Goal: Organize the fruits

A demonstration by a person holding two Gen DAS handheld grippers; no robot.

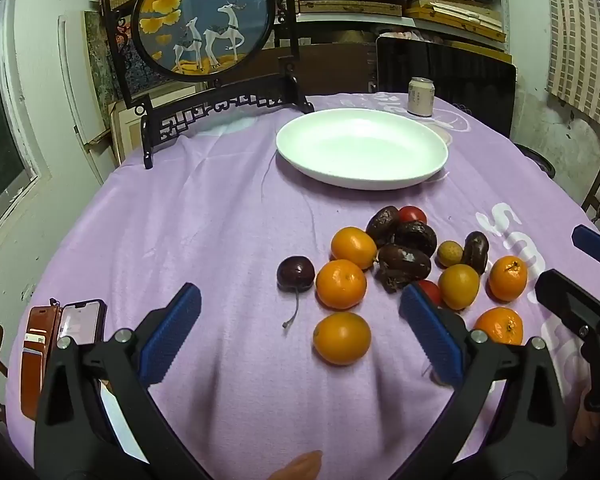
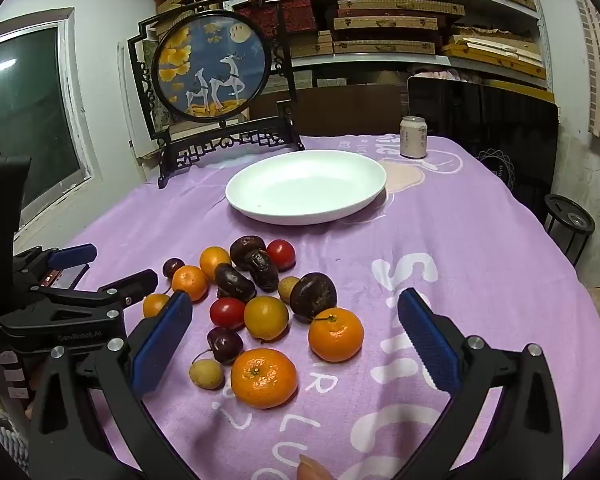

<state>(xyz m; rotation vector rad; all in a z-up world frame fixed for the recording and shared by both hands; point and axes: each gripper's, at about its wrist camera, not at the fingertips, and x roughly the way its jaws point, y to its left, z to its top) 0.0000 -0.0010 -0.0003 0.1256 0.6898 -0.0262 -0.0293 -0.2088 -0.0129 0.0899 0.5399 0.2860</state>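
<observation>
1. Left wrist view: the left gripper hovers over the purple cloth with its blue pads spread wide and nothing between them. The fruit pile lies loose on the cloth, starting just ahead of the fingertips and running toward 1 o'clock. The nearest orange sits right in the gap, slightly right of centre; being round, it has no long axis to line up with. The dark cherry lies at 12 o'clock, its stem trailing back toward the gripper.

2. Same view: the empty white plate lies beyond the pile at about 12 to 1 o'clock, well apart from it.

3. Right wrist view: the right gripper is likewise wide open and empty. A mandarin lies between the pads, left of centre, stem scar up. The pile runs toward 11 o'clock and the plate lies at 12. By my reading, each hand has a fruit equally close.
</observation>
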